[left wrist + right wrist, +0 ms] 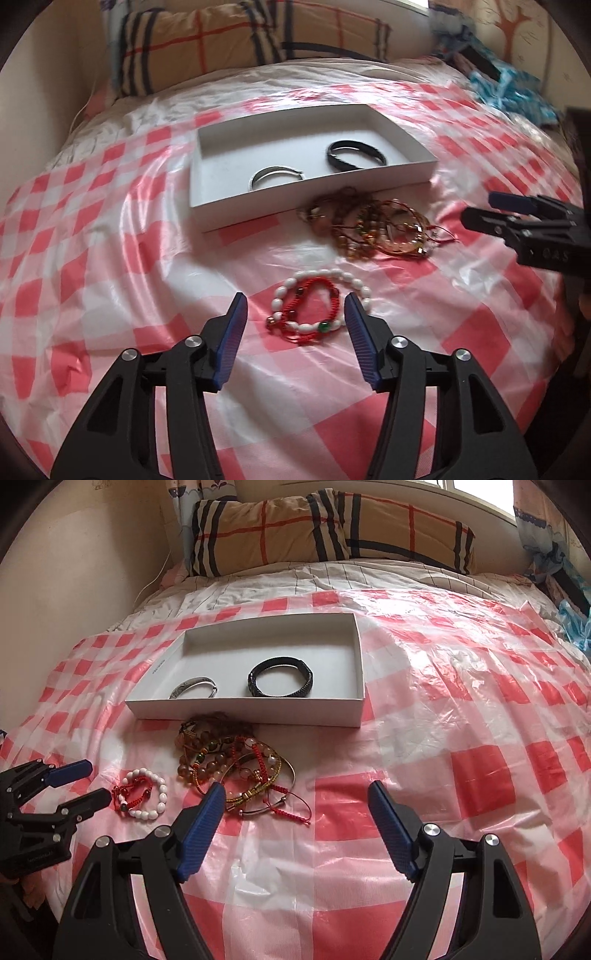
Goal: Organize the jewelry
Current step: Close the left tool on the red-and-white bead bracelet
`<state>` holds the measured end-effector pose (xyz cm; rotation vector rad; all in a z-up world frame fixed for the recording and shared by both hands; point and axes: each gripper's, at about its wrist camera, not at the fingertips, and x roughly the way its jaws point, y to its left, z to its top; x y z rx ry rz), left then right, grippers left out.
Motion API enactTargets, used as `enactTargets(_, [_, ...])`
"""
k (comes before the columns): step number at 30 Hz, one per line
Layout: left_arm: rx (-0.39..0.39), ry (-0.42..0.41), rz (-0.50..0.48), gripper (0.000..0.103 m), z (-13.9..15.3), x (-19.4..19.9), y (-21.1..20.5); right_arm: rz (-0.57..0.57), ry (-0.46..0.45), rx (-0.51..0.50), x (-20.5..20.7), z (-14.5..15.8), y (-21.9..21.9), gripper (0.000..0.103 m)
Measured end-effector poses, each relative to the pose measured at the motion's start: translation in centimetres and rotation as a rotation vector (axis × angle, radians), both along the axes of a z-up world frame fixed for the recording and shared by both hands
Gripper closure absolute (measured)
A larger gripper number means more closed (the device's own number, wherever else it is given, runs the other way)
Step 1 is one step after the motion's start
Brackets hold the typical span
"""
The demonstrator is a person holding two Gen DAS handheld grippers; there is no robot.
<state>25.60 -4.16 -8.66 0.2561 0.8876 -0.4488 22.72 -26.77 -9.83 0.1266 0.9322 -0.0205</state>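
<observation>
A shallow white box lies on the bed and holds a black bracelet and a silver bangle. In front of the box sits a tangled pile of beaded and corded bracelets. Nearer lies a white-bead bracelet twined with a red braided one. My left gripper is open, just short of that pair, touching nothing. My right gripper is open wide, its left finger by the pile's near edge, holding nothing.
A red-and-white checked plastic sheet covers the bed. Plaid pillows lie at the head, below a window. A wall runs along the left side. Blue crumpled things sit at the far right.
</observation>
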Motion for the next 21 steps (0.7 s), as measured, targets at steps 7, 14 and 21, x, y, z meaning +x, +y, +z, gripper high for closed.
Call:
enactTargets(7, [0.059, 0.009, -0.065, 0.05, -1.6, 0.1, -2.2, -0.004, 0.028, -0.013, 0.5, -0.7, -0.2, 0.027])
enactTargets(14, [0.003, 0.08, -0.07, 0.1, -1.7, 0.5, -2.1, 0.059, -0.004, -0.044, 1.8, -0.8, 1.4, 0.031])
enactTargets(21, [-0.214, 0.139, 0.0, 0.103, 0.1, 1.9, 1.1, 0.157, 0.043, -0.077, 4.6, -2.7, 3.3, 0.062])
